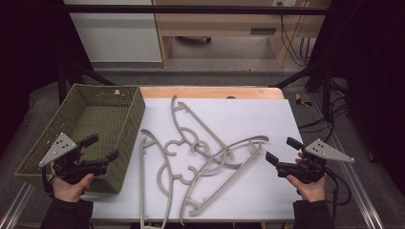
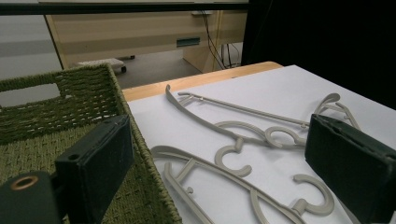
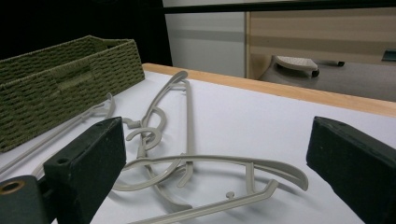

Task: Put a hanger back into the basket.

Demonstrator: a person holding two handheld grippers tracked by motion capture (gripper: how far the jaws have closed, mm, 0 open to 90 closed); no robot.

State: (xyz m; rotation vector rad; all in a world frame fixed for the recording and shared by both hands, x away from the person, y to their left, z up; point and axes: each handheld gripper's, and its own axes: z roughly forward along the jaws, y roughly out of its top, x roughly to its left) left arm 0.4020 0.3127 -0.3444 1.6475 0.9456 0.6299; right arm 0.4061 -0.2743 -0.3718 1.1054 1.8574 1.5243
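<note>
A white table (image 1: 267, 119) carries everything here, so places are told from the green woven basket (image 1: 125, 125) that sits on its left edge, its wall tilted a little outward.

The basket is the largest thing on the table. Just to its right lie three grey plastic hangers. The left hanger (image 1: 143, 162) lies closest, touching or nearly touching the basket's right wall, and its long bar runs down toward the person. The far hanger (image 1: 200, 125) lies further right and up the table, its hook crossing into the middle of the heap. The near hanger (image 1: 224, 160) lies furthest from the basket, slanting from the lower middle up to the right, and its arms overlap the far hanger.

The left gripper (image 1: 103, 148) hovers over the basket's near right corner, one jaw above the weave and one above the hangers; its jaws stand wide apart with nothing between them. The right gripper (image 1: 282, 150) hangs well right of the basket, just beyond the near hanger's tip, jaws likewise spread and gripping nothing.
</note>
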